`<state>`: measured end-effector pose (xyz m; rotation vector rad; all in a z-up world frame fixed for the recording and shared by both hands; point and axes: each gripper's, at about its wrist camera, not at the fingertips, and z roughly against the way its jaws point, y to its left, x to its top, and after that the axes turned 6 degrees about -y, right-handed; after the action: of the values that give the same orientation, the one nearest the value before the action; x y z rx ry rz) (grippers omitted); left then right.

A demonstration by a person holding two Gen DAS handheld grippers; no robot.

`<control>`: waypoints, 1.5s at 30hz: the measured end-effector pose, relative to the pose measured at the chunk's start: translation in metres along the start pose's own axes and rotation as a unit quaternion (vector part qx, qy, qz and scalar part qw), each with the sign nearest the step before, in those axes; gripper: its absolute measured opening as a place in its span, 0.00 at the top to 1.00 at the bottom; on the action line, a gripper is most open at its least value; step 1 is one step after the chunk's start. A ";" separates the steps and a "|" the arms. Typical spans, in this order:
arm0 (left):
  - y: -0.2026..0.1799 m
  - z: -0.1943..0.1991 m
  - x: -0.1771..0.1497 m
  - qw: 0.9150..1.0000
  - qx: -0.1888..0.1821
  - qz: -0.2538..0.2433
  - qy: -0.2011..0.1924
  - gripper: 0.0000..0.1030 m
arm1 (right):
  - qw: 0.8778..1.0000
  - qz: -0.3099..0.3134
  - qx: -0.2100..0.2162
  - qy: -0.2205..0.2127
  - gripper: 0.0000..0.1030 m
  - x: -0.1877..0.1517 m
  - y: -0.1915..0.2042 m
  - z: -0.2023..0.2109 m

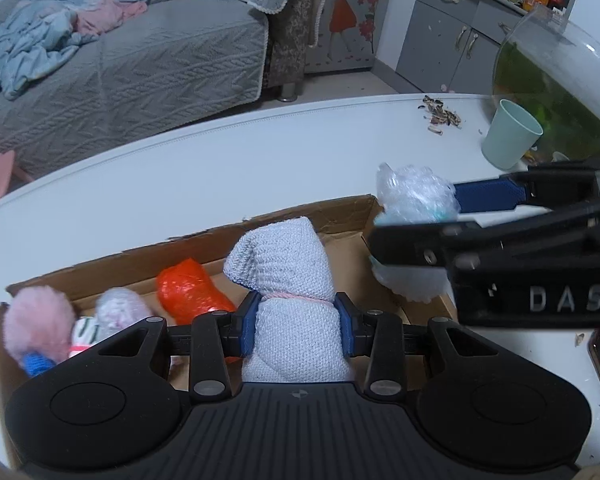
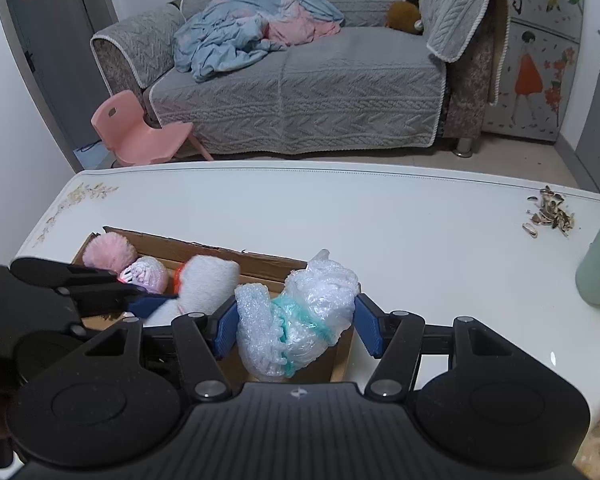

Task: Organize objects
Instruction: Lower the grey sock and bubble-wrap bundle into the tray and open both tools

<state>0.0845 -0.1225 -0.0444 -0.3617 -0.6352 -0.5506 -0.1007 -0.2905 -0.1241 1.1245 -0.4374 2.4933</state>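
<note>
Your left gripper is clamped on the rolled grey towel, held above the cardboard box on the worktop. Your right gripper holds the bubble-wrap bundle over the box's right end. You appear to be mid-placing; next, lower each into bare space beside the orange bag and release.
</note>
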 end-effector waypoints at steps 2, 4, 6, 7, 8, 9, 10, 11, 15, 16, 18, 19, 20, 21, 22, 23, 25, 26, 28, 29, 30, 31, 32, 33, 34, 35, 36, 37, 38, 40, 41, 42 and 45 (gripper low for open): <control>-0.001 -0.005 -0.002 1.000 0.005 0.002 -0.001 0.56 | 1.000 -0.010 0.000 -0.001 0.46 0.003 -0.005 -0.005; 0.001 -0.012 -0.004 1.000 0.010 0.007 0.001 0.56 | 1.000 -0.022 0.000 0.002 0.46 0.005 -0.009 -0.010; 0.004 -0.018 -0.005 1.000 0.012 0.014 0.003 0.56 | 1.000 -0.028 0.002 0.008 0.46 0.006 -0.010 -0.017; 0.005 -0.021 -0.007 1.000 0.012 0.018 0.004 0.56 | 1.000 -0.027 0.000 0.011 0.46 0.006 -0.010 -0.020; 0.007 -0.023 -0.007 1.000 0.011 0.022 0.004 0.56 | 1.000 -0.026 -0.001 0.015 0.46 0.005 -0.010 -0.023; 0.007 -0.025 -0.008 1.000 0.010 0.023 0.005 0.56 | 0.999 -0.027 0.000 0.019 0.46 0.004 -0.009 -0.026; 0.008 -0.027 -0.009 1.000 0.010 0.023 0.005 0.56 | 0.999 -0.026 0.000 0.022 0.46 0.003 -0.009 -0.028; 0.008 -0.029 -0.010 1.000 0.010 0.022 0.007 0.56 | 0.999 -0.023 -0.005 0.025 0.46 0.001 -0.008 -0.030; 0.009 -0.032 -0.011 1.000 0.009 0.024 0.004 0.56 | 0.999 -0.023 -0.008 0.029 0.45 0.000 -0.008 -0.034; 0.009 -0.032 -0.010 1.000 0.009 0.023 0.004 0.56 | 0.999 -0.023 -0.008 0.029 0.45 0.001 -0.008 -0.033; 0.008 -0.033 -0.009 1.000 0.010 0.024 0.002 0.55 | 0.999 -0.022 -0.007 0.030 0.45 0.001 -0.006 -0.032; 0.008 -0.034 -0.009 1.000 0.011 0.024 0.002 0.55 | 0.999 -0.018 -0.007 0.031 0.45 0.001 -0.004 -0.031; 0.007 -0.035 -0.009 1.000 0.011 0.026 0.002 0.55 | 0.999 -0.017 -0.007 0.031 0.45 0.001 -0.004 -0.031; 0.007 -0.035 -0.009 1.000 0.010 0.027 0.002 0.55 | 0.999 -0.019 -0.007 0.032 0.45 0.001 -0.004 -0.031; 0.007 -0.035 -0.008 1.000 0.010 0.028 0.002 0.55 | 0.999 -0.019 -0.007 0.032 0.45 0.003 -0.005 -0.032; 0.007 -0.035 -0.008 1.000 0.009 0.029 0.001 0.55 | 0.999 -0.019 -0.008 0.032 0.45 0.004 -0.005 -0.032; 0.007 -0.035 -0.008 0.999 0.011 0.031 0.000 0.54 | 0.999 -0.020 -0.007 0.034 0.44 0.005 -0.006 -0.033; 0.009 -0.034 -0.008 0.999 0.011 0.036 -0.001 0.54 | 0.999 -0.020 -0.007 0.034 0.42 0.005 -0.005 -0.033; 0.010 -0.033 -0.006 0.999 0.011 0.043 -0.005 0.53 | 0.999 -0.018 -0.009 0.034 0.41 0.005 -0.003 -0.032; 0.010 -0.033 -0.006 0.999 0.012 0.042 -0.006 0.53 | 0.999 -0.018 -0.011 0.032 0.41 0.005 -0.003 -0.032; 0.009 -0.032 -0.005 0.999 0.011 0.040 -0.006 0.53 | 0.999 -0.017 -0.012 0.031 0.41 0.005 -0.002 -0.031; 0.008 -0.033 -0.005 0.999 0.011 0.038 -0.005 0.52 | 0.999 -0.017 -0.012 0.030 0.41 0.006 -0.002 -0.030; 0.008 -0.032 -0.005 0.999 0.011 0.038 -0.005 0.51 | 0.999 -0.017 -0.013 0.030 0.41 0.007 -0.002 -0.030; 0.007 -0.033 -0.004 0.999 0.011 0.038 -0.005 0.49 | 0.999 -0.017 -0.013 0.029 0.40 0.007 -0.002 -0.030; 0.007 -0.033 -0.005 0.999 0.012 0.039 -0.005 0.46 | 0.999 -0.017 -0.013 0.028 0.40 0.007 -0.001 -0.029; 0.007 -0.033 -0.005 0.999 0.013 0.040 -0.004 0.45 | 0.999 -0.019 -0.013 0.028 0.38 0.008 -0.001 -0.029; 0.007 -0.033 -0.006 0.999 0.012 0.041 -0.001 0.45 | 0.999 -0.020 -0.013 0.026 0.36 0.008 -0.001 -0.028; 0.006 -0.034 -0.007 0.999 0.011 0.042 0.000 0.45 | 0.999 -0.020 -0.014 0.025 0.33 0.007 -0.001 -0.028; 0.006 -0.034 -0.008 0.999 0.011 0.041 0.002 0.45 | 0.999 -0.020 -0.014 0.026 0.32 0.007 0.000 -0.029; 0.004 -0.033 -0.009 0.999 0.010 0.037 0.002 0.44 | 0.999 -0.020 -0.015 0.026 0.30 0.007 0.000 -0.030; 0.004 -0.033 -0.009 0.999 0.009 0.037 0.002 0.44 | 0.999 -0.020 -0.017 0.026 0.29 0.007 0.000 -0.029; 0.004 -0.033 -0.009 0.999 0.009 0.038 0.002 0.44 | 0.999 -0.019 -0.017 0.025 0.28 0.007 0.000 -0.029; 0.003 -0.031 -0.010 0.999 0.009 0.037 0.007 0.42 | 0.999 -0.022 -0.019 0.023 0.28 0.008 0.000 -0.027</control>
<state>0.0937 -0.1312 -0.0751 -0.3620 -0.6116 -0.4759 -0.1231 -0.2771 -0.1351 1.0480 -0.4401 2.4572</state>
